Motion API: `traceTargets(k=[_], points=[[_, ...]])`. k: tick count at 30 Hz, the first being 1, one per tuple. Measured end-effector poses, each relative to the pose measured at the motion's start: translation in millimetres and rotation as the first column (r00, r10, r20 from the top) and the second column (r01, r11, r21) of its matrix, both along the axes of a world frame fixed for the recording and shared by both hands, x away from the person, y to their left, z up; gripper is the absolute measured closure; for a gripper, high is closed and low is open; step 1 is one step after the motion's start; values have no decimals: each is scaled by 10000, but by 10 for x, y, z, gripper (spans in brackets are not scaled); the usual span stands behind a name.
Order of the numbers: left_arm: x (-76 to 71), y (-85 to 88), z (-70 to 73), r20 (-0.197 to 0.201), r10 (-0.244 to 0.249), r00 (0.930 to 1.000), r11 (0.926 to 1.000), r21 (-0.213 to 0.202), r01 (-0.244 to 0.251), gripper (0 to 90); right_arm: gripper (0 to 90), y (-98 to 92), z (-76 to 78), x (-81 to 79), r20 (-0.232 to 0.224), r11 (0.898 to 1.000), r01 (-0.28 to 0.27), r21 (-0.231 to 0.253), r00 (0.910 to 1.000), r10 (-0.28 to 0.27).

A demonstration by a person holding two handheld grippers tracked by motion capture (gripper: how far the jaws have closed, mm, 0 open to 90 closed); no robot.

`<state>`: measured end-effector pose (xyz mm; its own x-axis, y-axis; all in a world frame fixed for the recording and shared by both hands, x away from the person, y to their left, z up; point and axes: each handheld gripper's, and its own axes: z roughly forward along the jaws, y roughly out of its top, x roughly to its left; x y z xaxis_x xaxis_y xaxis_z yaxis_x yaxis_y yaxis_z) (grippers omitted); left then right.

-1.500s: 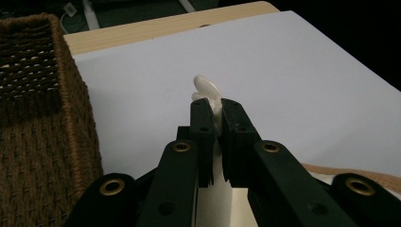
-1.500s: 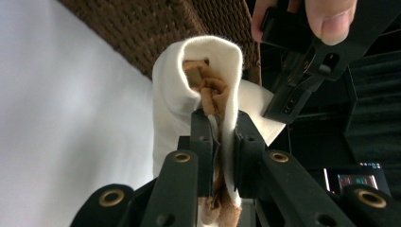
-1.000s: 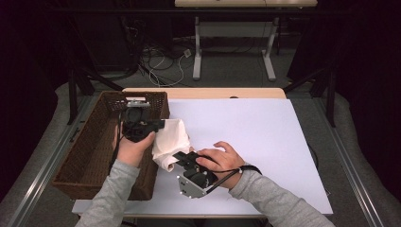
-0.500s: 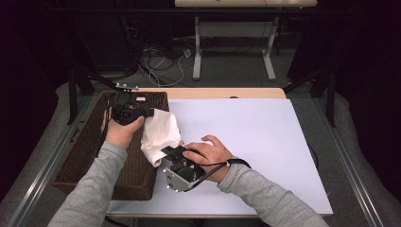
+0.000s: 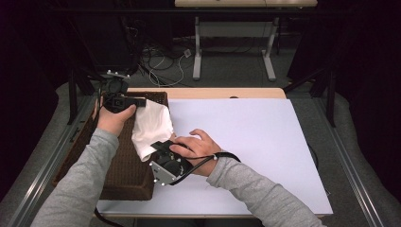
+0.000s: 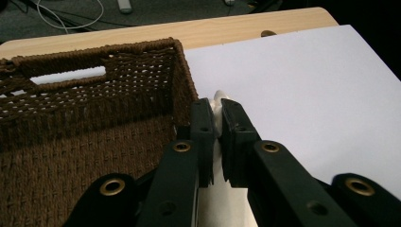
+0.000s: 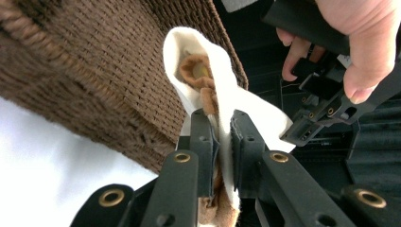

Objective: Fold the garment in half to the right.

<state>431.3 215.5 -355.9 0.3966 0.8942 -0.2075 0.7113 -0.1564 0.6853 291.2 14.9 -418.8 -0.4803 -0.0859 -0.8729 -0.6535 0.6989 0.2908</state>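
My right gripper (image 5: 158,147) hides the cloth's (image 5: 150,125) lower end; my left sleeve (image 5: 80,184) covers the basket's (image 5: 127,175) near-left corner.

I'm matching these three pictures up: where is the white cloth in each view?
High view: white cloth left of centre, stretched over the basket's right rim.
Left gripper view: a sliver low at centre, pinched between the black jaws.
Right gripper view: centre, clamped by the jaws.
Shared landmark: the brown woven basket.

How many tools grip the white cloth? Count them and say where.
2: the left tool pinches the white cloth at its far end over the basket; the right tool clamps its near end.
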Motion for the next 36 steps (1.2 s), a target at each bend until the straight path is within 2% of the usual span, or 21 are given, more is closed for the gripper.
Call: traceTargets(k=[7,14,22,28,31,36], points=[[52,121,21,-100,193,9998,9998,71,-192,849,814,145,36,-3,114,9998,-87,-178,9999,89],[113,305,57,-147,406,9991,9990,-154,-408,849,815,285,78,21,95,9999,-90,-143,9999,91],[128,397,70,-196,678,9975,9976,134,-675,849,814,431,82,-3,158,9999,-71,-135,9998,73],[134,426,78,-258,932,9953,9951,354,-922,849,815,509,45,-21,-37,9996,-252,-94,9997,252],[142,456,82,-256,1010,9946,9945,313,-1002,849,815,531,35,-14,-88,9995,-314,-94,9995,314],[233,538,53,-410,1195,9920,9925,318,-1182,850,815,618,-25,73,-345,9996,-258,-122,9991,254]])
